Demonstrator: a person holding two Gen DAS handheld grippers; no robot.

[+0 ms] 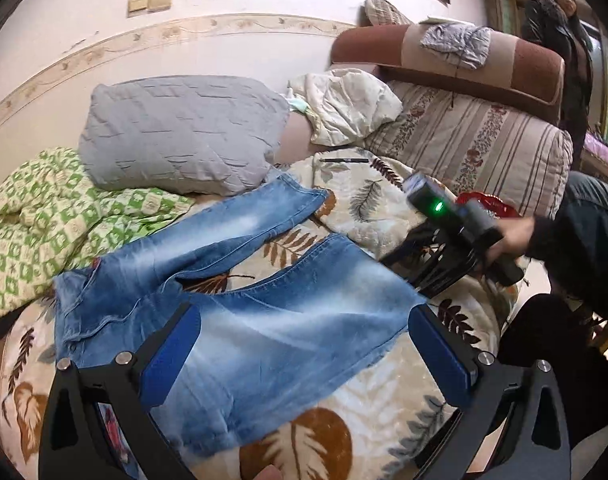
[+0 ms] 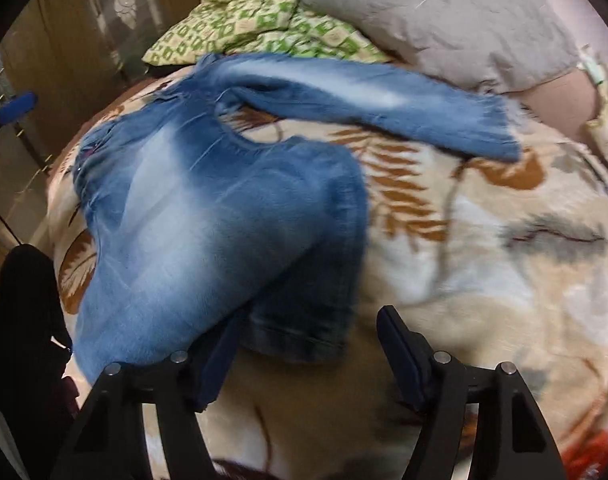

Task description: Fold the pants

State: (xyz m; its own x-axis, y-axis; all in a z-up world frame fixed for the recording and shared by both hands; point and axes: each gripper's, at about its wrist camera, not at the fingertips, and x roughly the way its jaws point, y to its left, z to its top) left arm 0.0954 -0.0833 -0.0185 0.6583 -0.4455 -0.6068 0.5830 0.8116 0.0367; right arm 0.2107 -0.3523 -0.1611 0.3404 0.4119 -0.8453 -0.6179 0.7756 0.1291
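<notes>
Left wrist view: blue jeans [image 1: 232, 292] spread on leaf-print blanket [image 1: 384, 412], legs splayed toward grey pillow [image 1: 180, 136] at bed's far edge. Left gripper [image 1: 304, 360] wide, empty, hovering above near leg. Right gripper [image 1: 408, 268] at near leg's hem; jaw state unclear here.

Right wrist view: right gripper [image 2: 304, 360] half-open, hem lying between pads, not pinched. Likely opening step: grasp hem, carry leg across. Blanket's right side open for movement.

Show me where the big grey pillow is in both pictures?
Left wrist view: the grey pillow sits upper left of centre, behind the jeans.
Right wrist view: the pillow fills the top right.
Shared landmark: the green checked quilt lies beside the pillow in both.
</notes>
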